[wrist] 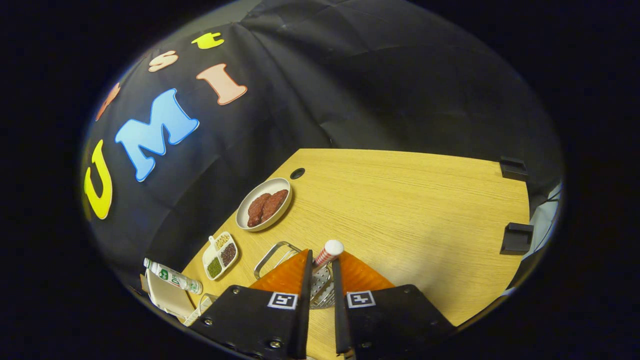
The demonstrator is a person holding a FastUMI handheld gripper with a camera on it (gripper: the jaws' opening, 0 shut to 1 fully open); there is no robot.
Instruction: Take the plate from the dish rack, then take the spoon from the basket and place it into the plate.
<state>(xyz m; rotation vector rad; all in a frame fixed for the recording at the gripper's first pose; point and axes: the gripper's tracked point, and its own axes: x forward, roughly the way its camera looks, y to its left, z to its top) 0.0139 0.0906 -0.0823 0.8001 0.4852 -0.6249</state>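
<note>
Wooden table [400,200] has a round dish with reddish-brown patties [265,204] by a cable hole [297,173], a little divided tray of seeds [220,255] nearer, a white bottle [172,276] lying down, two black clamps [515,168] along the far edge.

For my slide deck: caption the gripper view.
Gripper shut on the striped spoon handle above the wire basket; plate of brown patties beyond on the wooden table.
</note>
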